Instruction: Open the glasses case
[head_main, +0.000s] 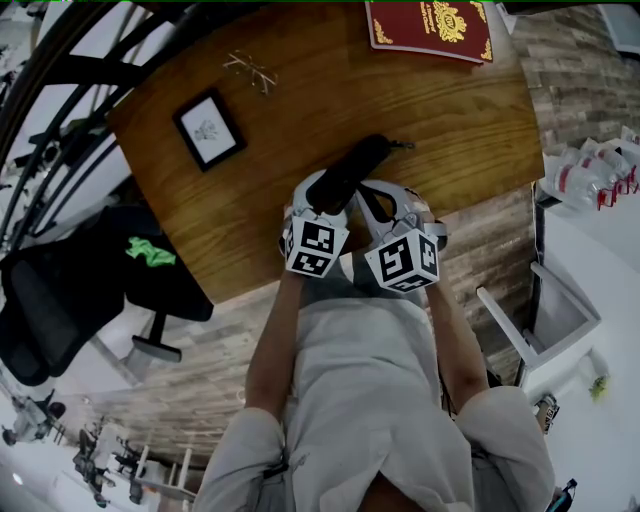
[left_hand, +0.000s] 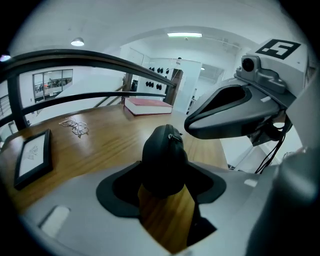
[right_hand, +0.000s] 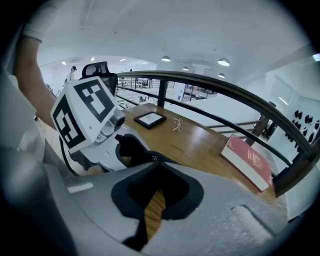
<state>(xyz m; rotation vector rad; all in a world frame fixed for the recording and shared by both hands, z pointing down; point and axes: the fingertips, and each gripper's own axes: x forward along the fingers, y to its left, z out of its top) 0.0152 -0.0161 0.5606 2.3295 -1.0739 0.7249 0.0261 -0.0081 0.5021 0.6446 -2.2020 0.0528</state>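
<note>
A black zippered glasses case (head_main: 352, 168) lies slantwise on the wooden table (head_main: 440, 120). My left gripper (head_main: 322, 195) has its jaws on either side of the case's near end (left_hand: 164, 159) and grips it, with the pads against its sides. My right gripper (head_main: 385, 195) comes in from the right, its jaws closed together. In the right gripper view its tips (right_hand: 157, 167) meet right at the case (right_hand: 131, 148), beside a small metal zipper tab (right_hand: 154, 159). Whether the tab is pinched I cannot tell. The right gripper's body (left_hand: 227, 112) hangs over the case in the left gripper view.
A pair of wire glasses (head_main: 250, 70), a small framed picture (head_main: 208, 130) and a red book (head_main: 428, 26) lie farther back on the table. A black railing (right_hand: 225, 87) curves round the table's far side. An office chair (head_main: 70, 290) stands at the left.
</note>
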